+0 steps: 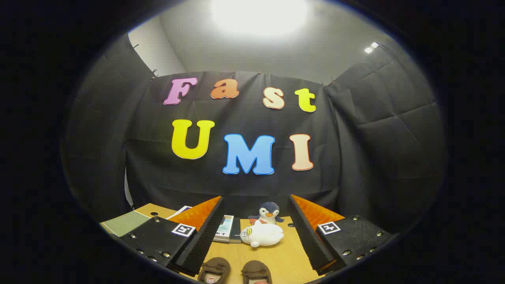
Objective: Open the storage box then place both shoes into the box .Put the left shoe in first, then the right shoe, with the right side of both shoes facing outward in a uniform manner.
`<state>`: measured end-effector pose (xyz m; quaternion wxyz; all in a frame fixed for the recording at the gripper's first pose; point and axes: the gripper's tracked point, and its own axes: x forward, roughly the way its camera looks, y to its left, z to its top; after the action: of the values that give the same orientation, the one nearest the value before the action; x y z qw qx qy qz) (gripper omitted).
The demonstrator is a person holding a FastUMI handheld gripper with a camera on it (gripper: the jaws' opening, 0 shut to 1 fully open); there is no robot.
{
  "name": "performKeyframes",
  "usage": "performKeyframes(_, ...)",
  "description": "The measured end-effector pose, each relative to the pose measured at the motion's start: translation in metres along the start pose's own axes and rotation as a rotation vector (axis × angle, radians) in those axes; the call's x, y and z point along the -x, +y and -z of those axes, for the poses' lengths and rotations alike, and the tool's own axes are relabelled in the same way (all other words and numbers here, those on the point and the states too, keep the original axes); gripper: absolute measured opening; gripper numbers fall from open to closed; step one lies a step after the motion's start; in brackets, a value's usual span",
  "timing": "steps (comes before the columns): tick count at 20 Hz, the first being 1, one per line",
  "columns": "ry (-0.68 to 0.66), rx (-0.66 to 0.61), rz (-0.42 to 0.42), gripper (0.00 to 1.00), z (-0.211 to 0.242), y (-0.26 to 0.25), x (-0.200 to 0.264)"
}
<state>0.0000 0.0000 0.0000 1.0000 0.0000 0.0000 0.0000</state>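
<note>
Wooden tabletop (276,256) carries two brown slippers (215,269) at the frame's bottom centre, between wide-open, empty jaws; probably light, soft, best pinched at the heel collar.

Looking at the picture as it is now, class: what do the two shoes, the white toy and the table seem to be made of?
The shoes, lying between the open claw's fingers: matt brown, likely suede or fabric.
The white toy: soft plush, judging by its rounded, fuzzy shape.
The table: smooth pale wood or wood-look laminate; faint grain shows.
</note>
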Motion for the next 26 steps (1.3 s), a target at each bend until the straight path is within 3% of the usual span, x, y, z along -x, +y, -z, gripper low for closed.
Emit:
performKeyframes(18,-0.021,0.009,-0.006,0.97,-0.005,0.005,-0.001)
performKeyframes(26,0.027,-0.131,-0.093,0.97,0.016,0.027,0.005)
